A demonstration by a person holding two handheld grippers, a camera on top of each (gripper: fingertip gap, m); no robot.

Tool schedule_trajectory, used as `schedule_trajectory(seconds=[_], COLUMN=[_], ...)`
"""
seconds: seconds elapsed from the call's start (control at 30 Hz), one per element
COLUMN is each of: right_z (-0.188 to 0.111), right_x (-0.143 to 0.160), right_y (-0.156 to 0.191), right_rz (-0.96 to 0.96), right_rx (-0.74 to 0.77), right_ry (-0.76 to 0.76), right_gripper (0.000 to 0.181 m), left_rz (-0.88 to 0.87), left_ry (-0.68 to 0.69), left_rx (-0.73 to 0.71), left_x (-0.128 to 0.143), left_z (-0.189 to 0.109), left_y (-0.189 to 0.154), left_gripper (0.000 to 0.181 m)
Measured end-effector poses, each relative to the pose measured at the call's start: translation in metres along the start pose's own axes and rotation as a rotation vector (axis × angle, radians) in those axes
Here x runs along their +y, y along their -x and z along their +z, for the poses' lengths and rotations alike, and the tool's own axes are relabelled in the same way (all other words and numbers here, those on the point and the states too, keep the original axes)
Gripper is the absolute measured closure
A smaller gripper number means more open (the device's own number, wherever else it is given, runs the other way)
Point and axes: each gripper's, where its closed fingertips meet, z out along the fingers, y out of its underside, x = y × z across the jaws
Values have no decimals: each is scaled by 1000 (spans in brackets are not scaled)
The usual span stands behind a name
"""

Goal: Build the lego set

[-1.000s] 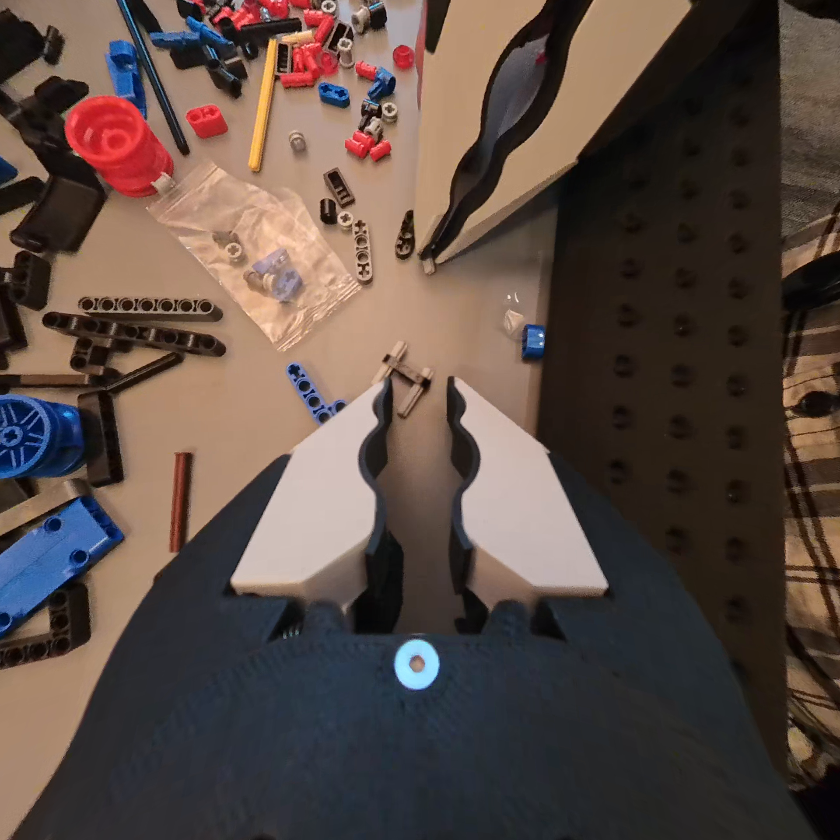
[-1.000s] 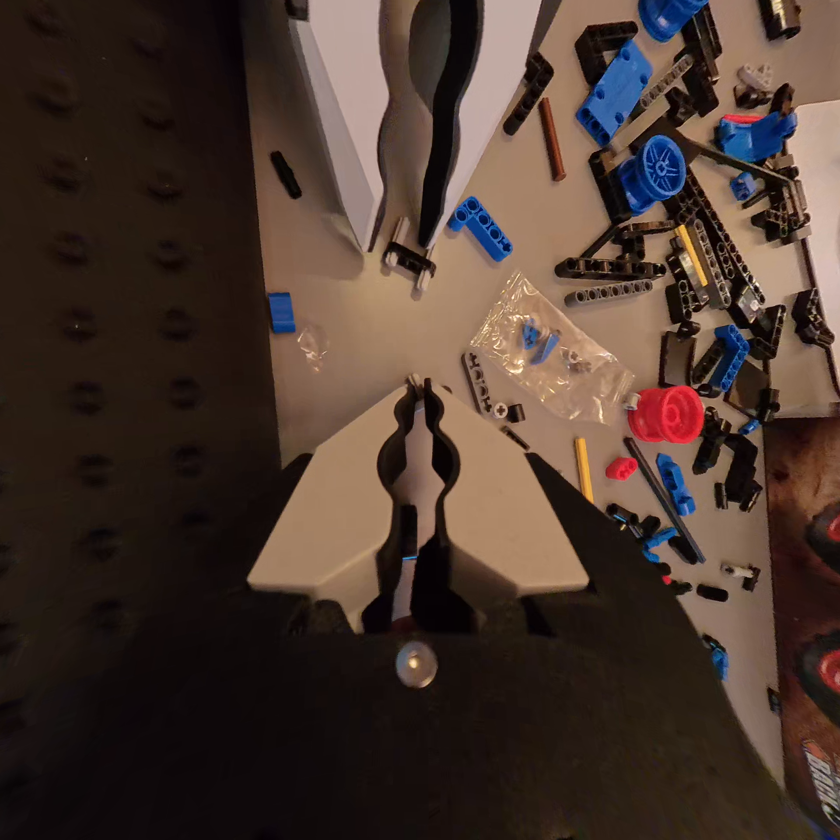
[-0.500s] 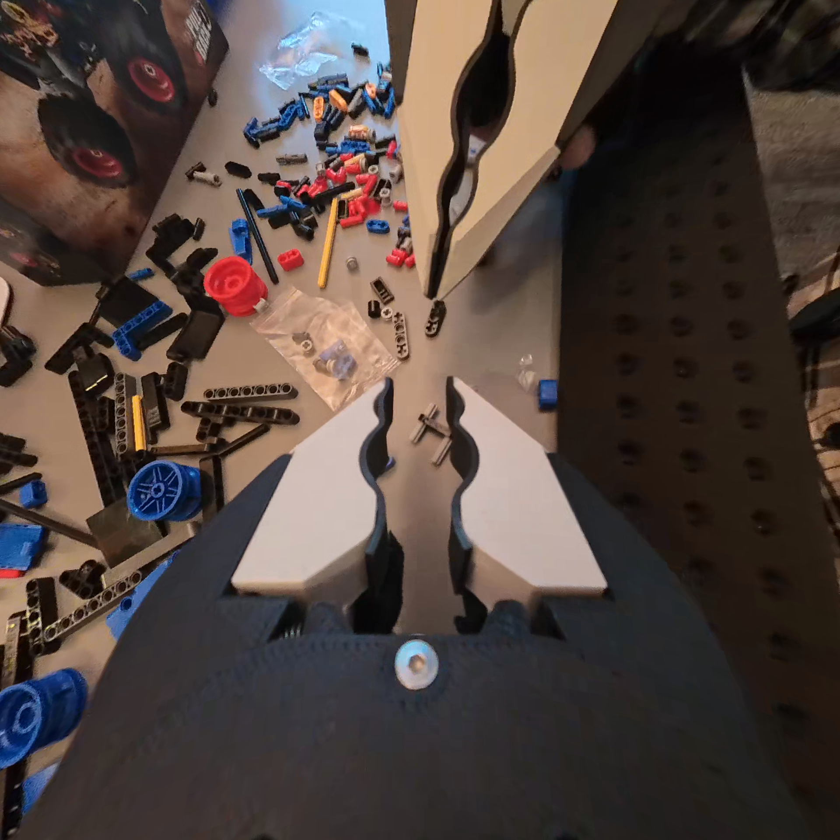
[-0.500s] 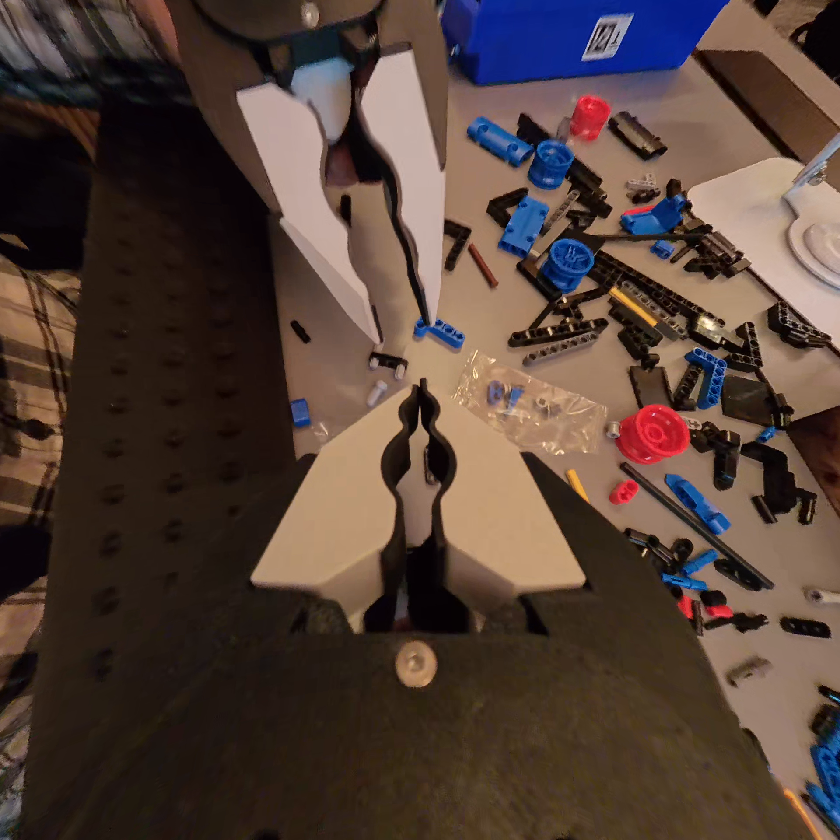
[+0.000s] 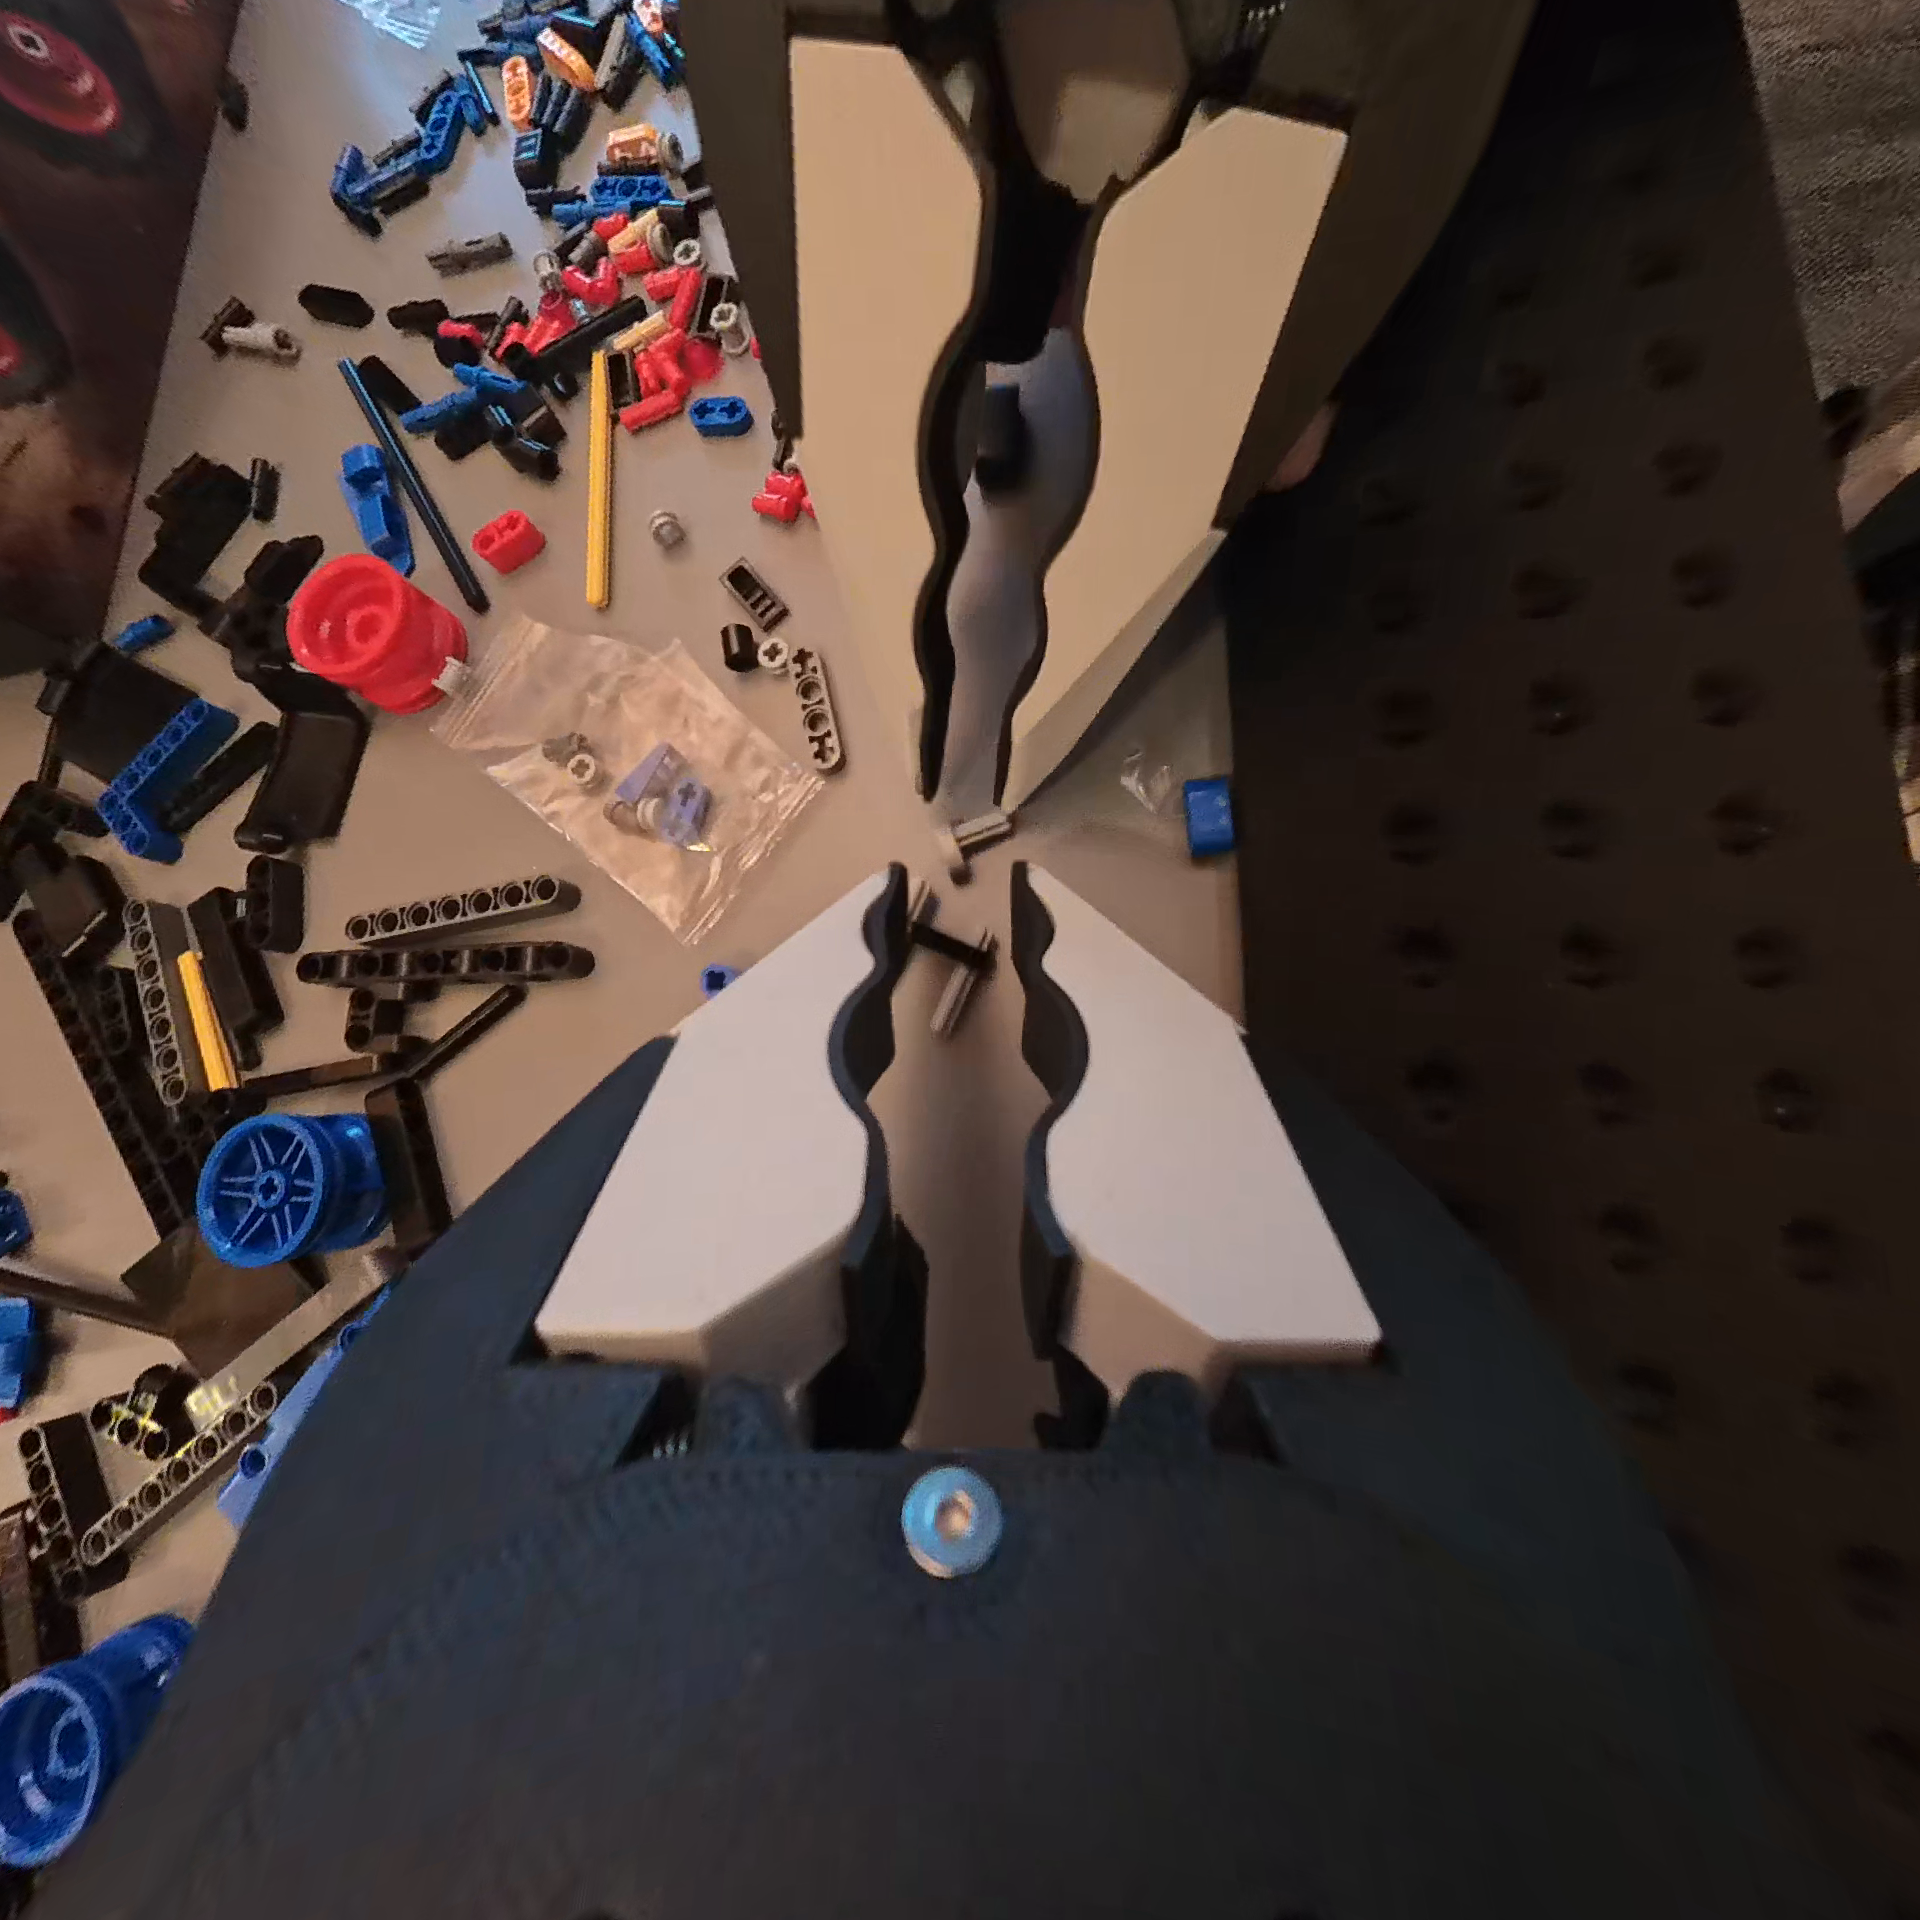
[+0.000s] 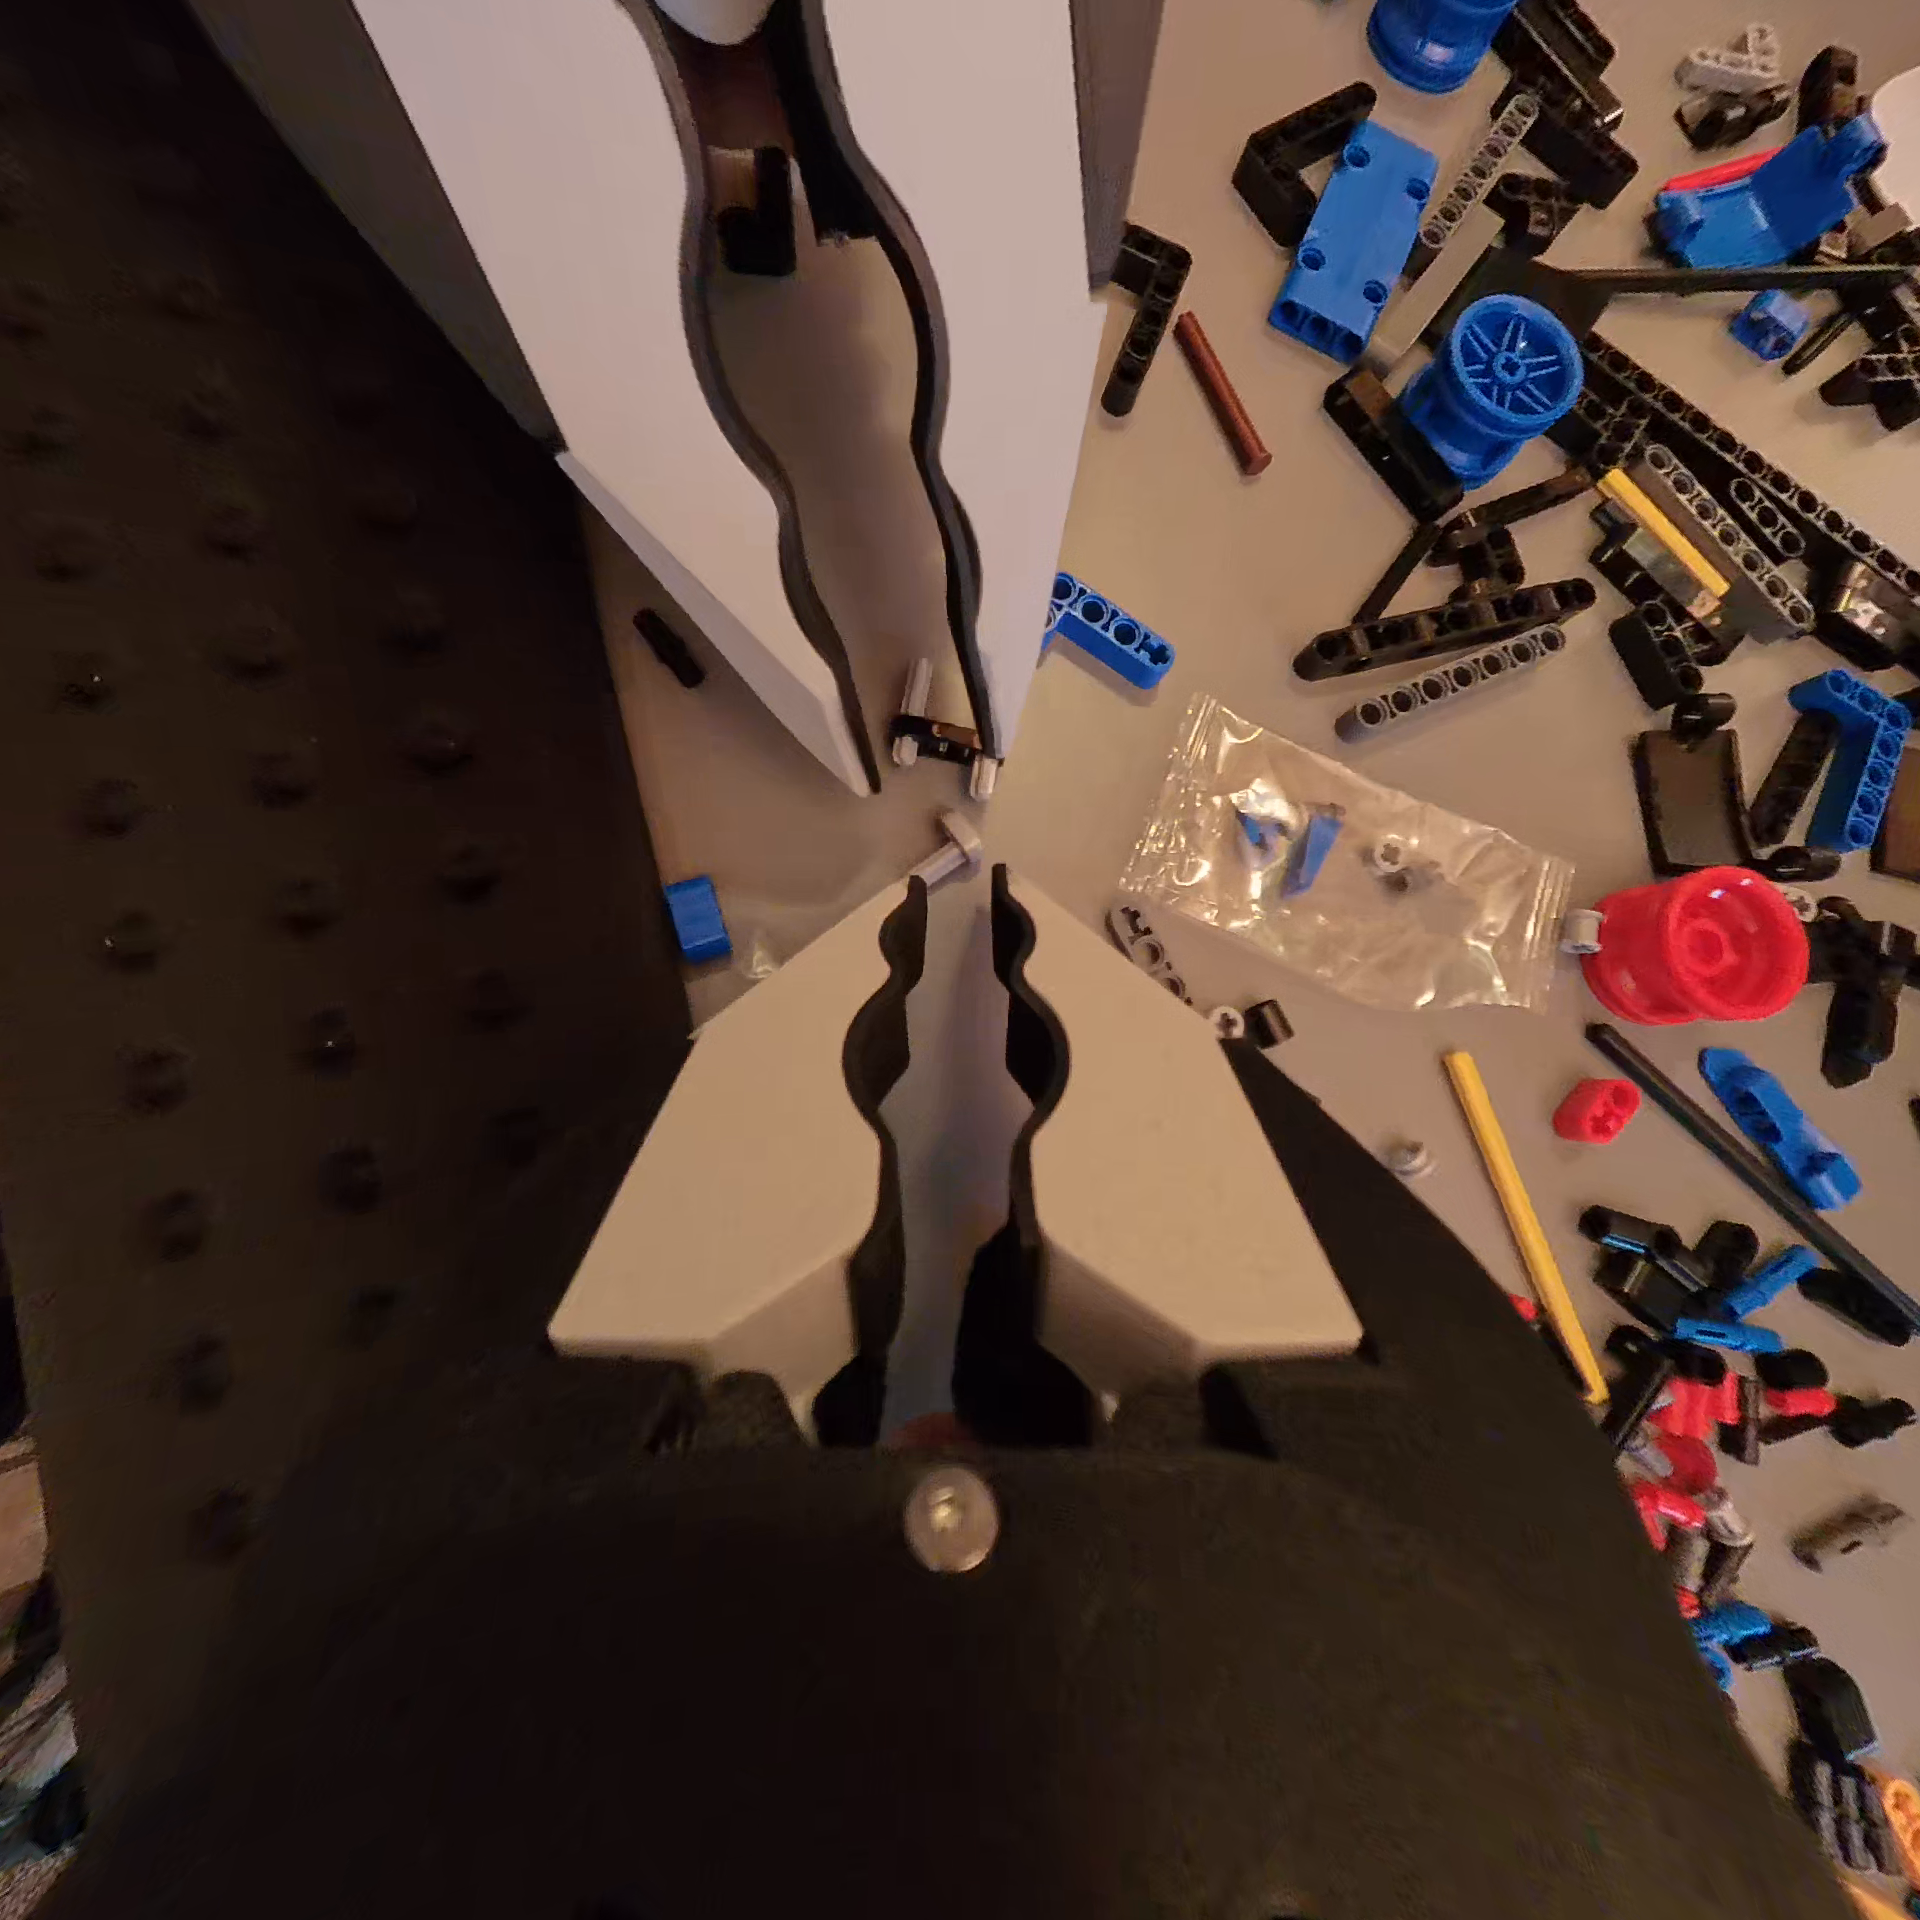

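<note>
A small black connector with grey pins (image 5: 951, 951) lies on the grey table between the fingers of my left gripper (image 5: 951, 883), which is open around it. It also shows in the right wrist view (image 6: 935, 732), between the left gripper's tips. My right gripper (image 6: 954, 883) is open, tip to tip with the left one. A loose grey pin (image 6: 951, 852) lies on the table just in front of its tips, and also shows in the left wrist view (image 5: 982, 828).
A clear bag of small parts (image 5: 623, 748) and a red wheel (image 5: 369, 634) lie to the left. Blue wheel (image 5: 275, 1184), black beams and many loose pieces crowd the far left. A small blue piece (image 5: 1205, 816) sits by the black studded mat (image 5: 1558, 935). Both grippers' tips are close together, under 4 cm apart.
The right gripper was shut and has opened; the grey pin now lies at its tips. Both grippers have closed in on each other, and the black connector now sits between the left fingers.
</note>
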Motion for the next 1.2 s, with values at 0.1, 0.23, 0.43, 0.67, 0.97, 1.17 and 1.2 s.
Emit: schedule_trajectory(seconds=[0.1,0.23,0.43,0.67,0.97,1.17,1.2], right_z=[1,2,6,7,12,13,12], right_x=[2,0,-1,-1,-8,-8,-8], right_y=[0,4,2,1,0,1,2], right_rz=[-2,29,72,40,35,35,33], right_rx=[1,-26,-13,-2,-38,-67,-73], right_ry=[14,4,19,11,-12,-32,-34], right_gripper=[171,169,173,181,177,178,178], left_rz=[26,52,33,36,57,56,56], left_ry=[29,52,75,42,89,80,80], left_rx=[-5,-23,25,26,-19,-13,-13], left_x=[2,5,17,15,23,23,23], left_z=[6,3,-9,-9,-4,-1,-1], left_y=[-1,4,1,-2,2,0,0], left_gripper=[165,161,160,160,166,173,174])
